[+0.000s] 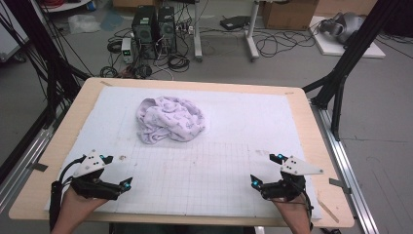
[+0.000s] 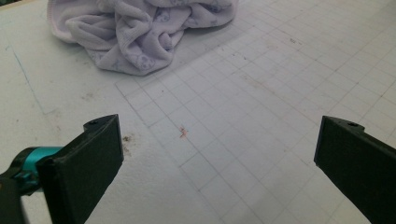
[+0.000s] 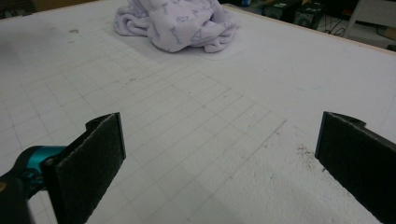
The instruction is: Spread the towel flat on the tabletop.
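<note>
The left gripper point(image 1: 117, 171), black with teal tips and a grey three-cornered plate on top, rests low over the near left of the table with its jaws spread wide and nothing between them. The right gripper point(image 1: 267, 169), built the same, sits at the near right, its jaws likewise wide apart and empty. Each is held by a hand coming in from the near edge.

No brand or readable writing shows on either tool or on the cloth, only a faint small print on the fabric.

Under them lies a white mat ruled with a thin grey grid point(image 1: 204, 170), scuffed and speckled in places, on a pale wooden tabletop with rounded corners point(image 1: 63, 131). Beyond the table, the grey floor holds two black computer towers point(image 1: 155, 29), loose cables, cardboard boxes and black frame struts.

The crumpled pale lilac fleece cloth point(image 1: 169, 119) lies bunched on the mat toward the far side, left of centre, well apart from both grippers and nearer the left one
</note>
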Available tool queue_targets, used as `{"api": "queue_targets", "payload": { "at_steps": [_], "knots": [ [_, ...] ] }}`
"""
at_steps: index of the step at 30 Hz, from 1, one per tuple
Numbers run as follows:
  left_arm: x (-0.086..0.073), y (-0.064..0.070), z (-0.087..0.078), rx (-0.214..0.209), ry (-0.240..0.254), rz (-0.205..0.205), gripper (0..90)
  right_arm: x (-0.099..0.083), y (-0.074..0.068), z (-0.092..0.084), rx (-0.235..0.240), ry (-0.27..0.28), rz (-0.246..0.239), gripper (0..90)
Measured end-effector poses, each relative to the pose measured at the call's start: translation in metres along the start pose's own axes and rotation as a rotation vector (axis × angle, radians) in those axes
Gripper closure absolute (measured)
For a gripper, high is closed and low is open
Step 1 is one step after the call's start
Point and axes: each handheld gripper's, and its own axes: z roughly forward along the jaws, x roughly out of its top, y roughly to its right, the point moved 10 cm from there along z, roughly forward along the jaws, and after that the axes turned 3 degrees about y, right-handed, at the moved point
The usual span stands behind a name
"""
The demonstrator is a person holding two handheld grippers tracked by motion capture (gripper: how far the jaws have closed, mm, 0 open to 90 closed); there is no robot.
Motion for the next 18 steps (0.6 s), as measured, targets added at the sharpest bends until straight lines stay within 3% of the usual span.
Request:
{"api": "queue_targets", "payload": {
  "at_steps": [18],
  "knots": [
    [0.0004, -0.0007, -0.0005, 0.004, 0.002, 0.001, 2.4, -0.0004, -0.0029, 0.0009, 0.016, -0.001, 0.006, 0.7]
  ]
}}
